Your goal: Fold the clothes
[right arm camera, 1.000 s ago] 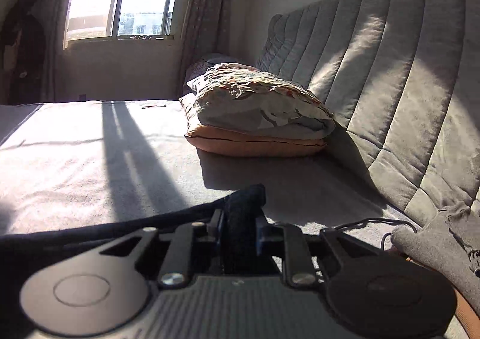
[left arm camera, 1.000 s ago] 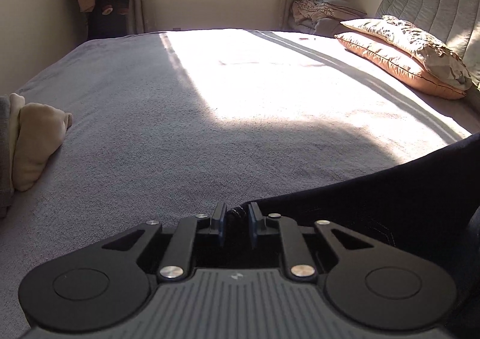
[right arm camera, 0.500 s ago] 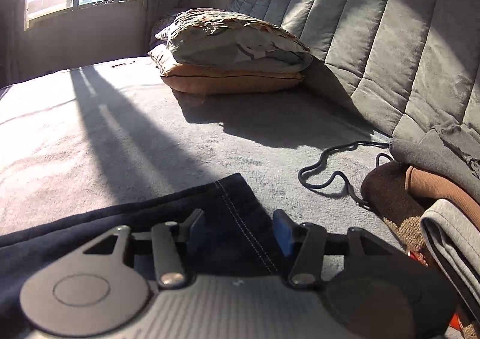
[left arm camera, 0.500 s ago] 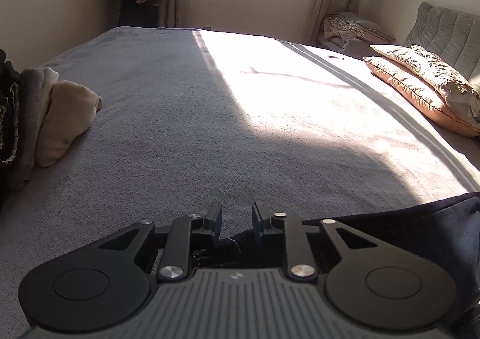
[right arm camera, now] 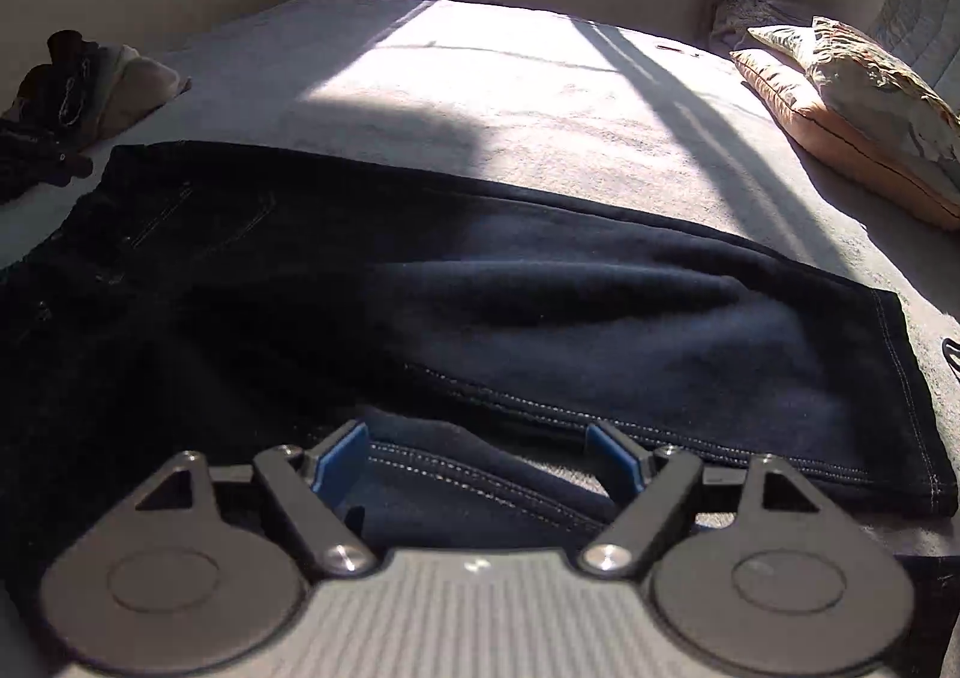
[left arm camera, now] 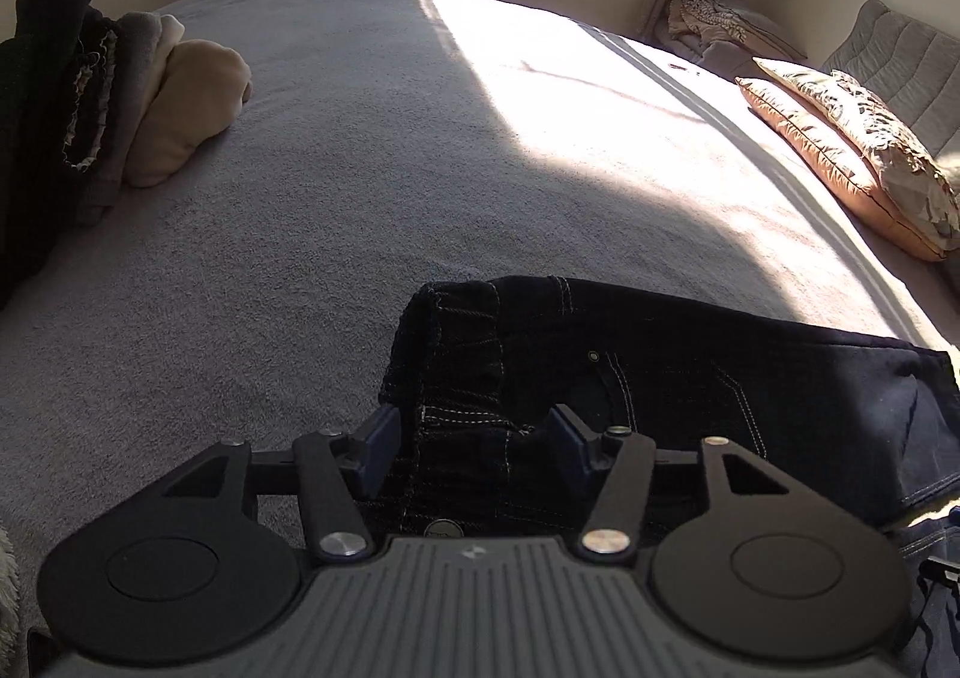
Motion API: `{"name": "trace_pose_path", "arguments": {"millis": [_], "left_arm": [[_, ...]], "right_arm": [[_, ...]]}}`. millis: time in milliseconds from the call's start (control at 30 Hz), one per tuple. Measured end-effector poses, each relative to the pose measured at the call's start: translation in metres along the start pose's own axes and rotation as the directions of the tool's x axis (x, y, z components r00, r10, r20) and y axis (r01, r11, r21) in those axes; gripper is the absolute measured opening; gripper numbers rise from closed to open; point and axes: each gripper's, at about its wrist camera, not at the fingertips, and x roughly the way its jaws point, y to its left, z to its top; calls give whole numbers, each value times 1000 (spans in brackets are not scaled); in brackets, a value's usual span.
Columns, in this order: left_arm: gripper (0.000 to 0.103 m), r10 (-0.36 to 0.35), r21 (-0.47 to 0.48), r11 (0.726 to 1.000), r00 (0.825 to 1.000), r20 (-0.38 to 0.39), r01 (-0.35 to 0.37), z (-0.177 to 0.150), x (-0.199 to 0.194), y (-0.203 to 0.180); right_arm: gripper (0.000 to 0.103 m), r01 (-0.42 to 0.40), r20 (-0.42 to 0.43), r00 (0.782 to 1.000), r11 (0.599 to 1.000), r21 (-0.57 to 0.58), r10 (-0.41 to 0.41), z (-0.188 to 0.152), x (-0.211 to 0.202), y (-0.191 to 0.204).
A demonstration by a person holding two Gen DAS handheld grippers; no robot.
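Dark navy jeans (right arm camera: 480, 294) lie spread flat across the grey bed, waistband to the left and leg hems to the right. In the left wrist view the waistband end (left arm camera: 480, 354) with its button lies just in front of my left gripper (left arm camera: 474, 438), which is open and holds nothing. My right gripper (right arm camera: 480, 456) is open over the near leg's stitched seam, holding nothing.
A stack of folded clothes (left arm camera: 90, 96) sits at the bed's left edge; it also shows in the right wrist view (right arm camera: 102, 84). Two pillows (left arm camera: 858, 150) lie at the right by the grey headboard (left arm camera: 900, 60). A black cord (right arm camera: 951, 351) lies right of the hems.
Both grippers opened and let go of the jeans, then rose and drew back. The jeans now lie flat on the bed.
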Motion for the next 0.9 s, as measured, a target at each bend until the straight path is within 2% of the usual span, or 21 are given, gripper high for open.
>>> {"name": "trace_pose_path", "arguments": {"millis": [100, 233, 367, 467, 533, 600, 633, 700, 767, 833, 900], "left_arm": [[58, 1, -25, 1000, 1000, -18, -2, -11, -5, 5], [58, 43, -20, 999, 998, -47, -44, -24, -7, 9], [59, -15, -100, 995, 997, -80, 7, -34, -10, 23], [60, -22, -95, 995, 997, -79, 14, -36, -13, 26], [62, 4, -75, 997, 998, -68, -9, -37, -15, 28], [64, 11, -77, 997, 998, -60, -16, -37, -16, 32], [64, 11, -78, 997, 998, -59, -16, -37, -15, 34], [64, -4, -71, 997, 998, -57, 0, -39, -12, 34], [64, -29, -57, 998, 998, -53, 26, -41, -8, 32], [64, -26, -27, 999, 999, -43, 24, -42, -3, 28], [64, -25, -7, 1000, 999, -20, 25, -42, 0, 26]], "right_arm": [[79, 39, -45, 998, 999, -32, -40, -17, 14, 15], [82, 105, -37, 994, 986, 129, -101, -20, 26, -5], [84, 229, -98, 971, 968, 100, -219, -20, 13, -10], [82, 275, -89, 960, 952, 135, -264, -19, 1, -10], [81, 244, -17, 970, 962, 120, -244, -15, -10, 3], [79, 132, 69, 988, 987, 91, -139, -11, -18, 20], [75, 63, 101, 992, 995, 79, -71, -8, -20, 30], [61, -6, 97, 995, 998, 55, 1, -5, -13, 47], [32, -42, 49, 998, 999, 12, 41, -7, 3, 59], [31, -36, 24, 999, 999, -25, 37, -10, 17, 71], [30, -31, 35, 999, 999, -32, 32, -7, 19, 73]]}}
